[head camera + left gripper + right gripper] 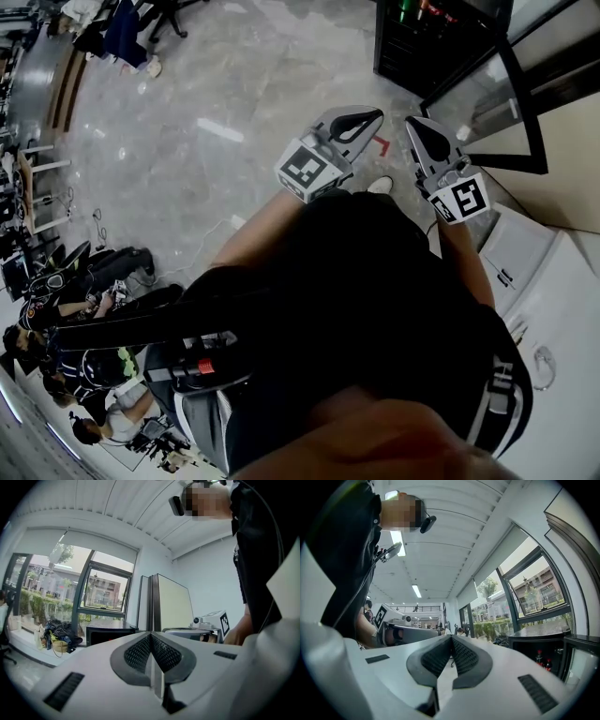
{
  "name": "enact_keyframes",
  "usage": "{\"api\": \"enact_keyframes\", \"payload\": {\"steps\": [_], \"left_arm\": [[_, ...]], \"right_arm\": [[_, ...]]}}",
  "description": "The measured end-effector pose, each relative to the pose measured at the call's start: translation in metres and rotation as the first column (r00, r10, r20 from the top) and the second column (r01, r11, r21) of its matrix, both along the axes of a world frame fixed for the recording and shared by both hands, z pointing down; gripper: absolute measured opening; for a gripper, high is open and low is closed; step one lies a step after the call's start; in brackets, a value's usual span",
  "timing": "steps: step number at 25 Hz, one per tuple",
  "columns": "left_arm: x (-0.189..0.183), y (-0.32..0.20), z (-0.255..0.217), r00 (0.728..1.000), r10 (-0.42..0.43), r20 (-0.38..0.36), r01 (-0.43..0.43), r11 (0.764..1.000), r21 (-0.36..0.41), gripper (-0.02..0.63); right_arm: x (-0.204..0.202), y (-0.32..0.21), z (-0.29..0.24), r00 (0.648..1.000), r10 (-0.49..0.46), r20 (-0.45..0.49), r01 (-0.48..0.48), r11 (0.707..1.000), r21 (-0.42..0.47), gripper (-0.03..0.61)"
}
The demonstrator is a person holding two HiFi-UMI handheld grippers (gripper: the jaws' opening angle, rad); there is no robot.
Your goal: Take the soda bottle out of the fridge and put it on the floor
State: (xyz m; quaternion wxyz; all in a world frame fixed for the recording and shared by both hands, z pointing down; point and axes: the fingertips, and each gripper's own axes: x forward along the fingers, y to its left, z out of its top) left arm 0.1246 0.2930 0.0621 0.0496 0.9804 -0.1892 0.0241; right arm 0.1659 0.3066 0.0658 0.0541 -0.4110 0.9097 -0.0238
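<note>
The small black fridge stands at the top right of the head view, its glass door swung open. Bottles with green and red tops show on its shelf. In the right gripper view the fridge is low at the right, with red-capped bottles inside; I cannot tell which is the soda bottle. Both grippers are held up in front of the person's chest, well short of the fridge. My left gripper is shut and empty. My right gripper is shut and empty too.
Grey marble floor stretches between the person and the fridge, with a small red object and a thin cable on it. A white cabinet stands at the right. People sit by desks at the lower left.
</note>
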Motion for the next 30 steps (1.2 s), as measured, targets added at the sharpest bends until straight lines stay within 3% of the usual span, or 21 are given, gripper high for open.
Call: {"api": "enact_keyframes", "payload": {"steps": [10,18,30], "left_arm": [[0.011,-0.054,0.013,1.000,-0.004,0.017,0.004,1.000,-0.031,-0.005],[0.004,-0.140,0.013,0.994,0.110,-0.016,-0.110,0.994,-0.017,-0.005],[0.014,-0.249,0.046,0.968,0.249,-0.024,-0.249,0.968,-0.033,-0.005]], "right_arm": [[0.013,-0.056,0.011,0.999,0.026,0.032,-0.025,0.999,-0.035,0.012],[0.000,-0.136,0.015,0.992,0.128,-0.005,-0.128,0.990,-0.063,0.012],[0.029,-0.246,0.056,0.932,0.360,-0.050,-0.363,0.920,-0.146,0.013]]}}
